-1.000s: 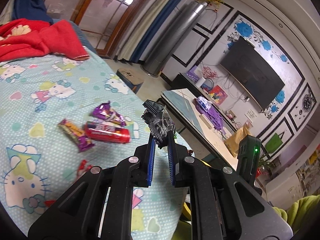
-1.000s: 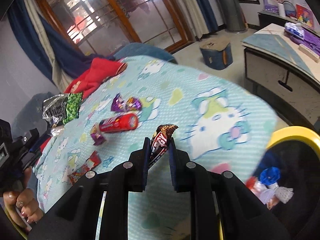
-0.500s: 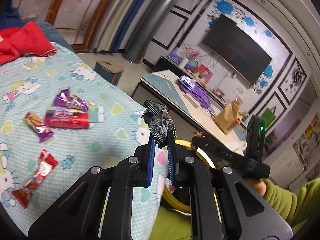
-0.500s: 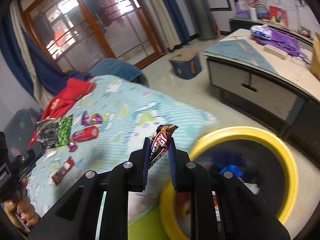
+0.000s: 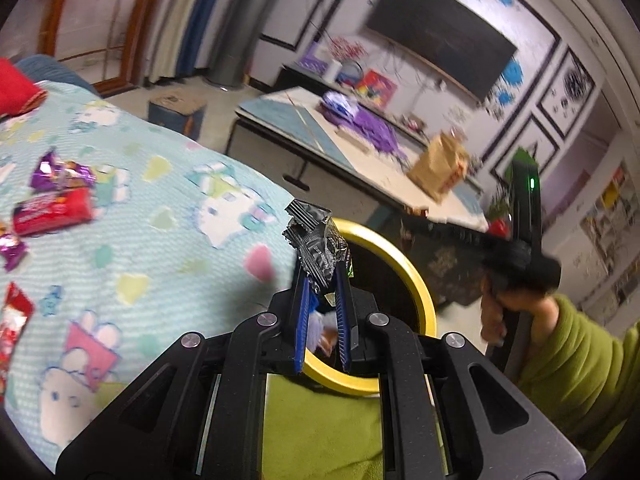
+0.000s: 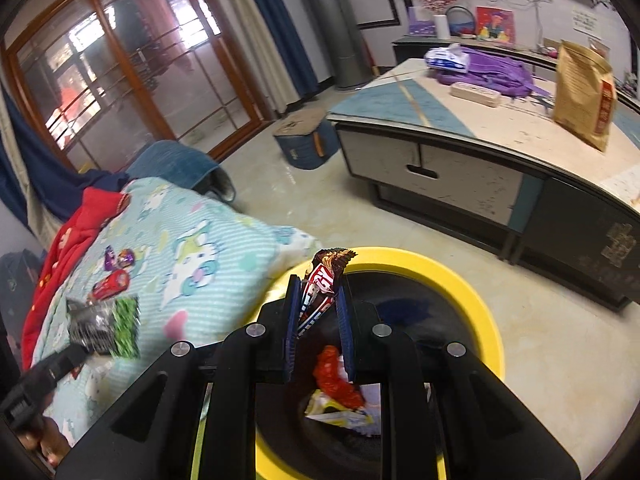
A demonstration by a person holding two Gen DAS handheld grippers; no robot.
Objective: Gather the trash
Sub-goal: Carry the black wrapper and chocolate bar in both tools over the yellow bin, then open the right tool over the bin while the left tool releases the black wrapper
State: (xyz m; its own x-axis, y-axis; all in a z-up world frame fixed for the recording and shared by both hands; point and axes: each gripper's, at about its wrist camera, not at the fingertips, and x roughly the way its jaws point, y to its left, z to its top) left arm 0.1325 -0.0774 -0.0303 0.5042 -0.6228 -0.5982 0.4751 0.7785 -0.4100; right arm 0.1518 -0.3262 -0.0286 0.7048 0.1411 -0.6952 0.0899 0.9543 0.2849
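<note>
My left gripper [image 5: 321,280] is shut on a crumpled black and silver wrapper [image 5: 318,244], held at the near rim of the yellow-rimmed bin [image 5: 416,280]. My right gripper [image 6: 318,300] is shut on a brown candy bar wrapper [image 6: 322,284] and holds it over the same bin [image 6: 476,304], which has several wrappers inside [image 6: 340,384]. A red wrapper [image 5: 52,210], a purple one [image 5: 60,172] and others lie on the blue Hello Kitty bedspread [image 5: 160,248]. The left gripper with its wrapper also shows in the right wrist view [image 6: 102,326].
A low TV cabinet [image 6: 460,160] with a brown paper bag [image 6: 584,96] and purple cloth stands beyond the bin. A blue stool [image 6: 304,140] sits on the floor. A red blanket [image 6: 72,232] lies at the far end of the bed.
Both grippers have swung from over the bed toward the bin. The right one now hangs over the bin's opening; the left one has reached its rim. Both still hold their wrappers.
</note>
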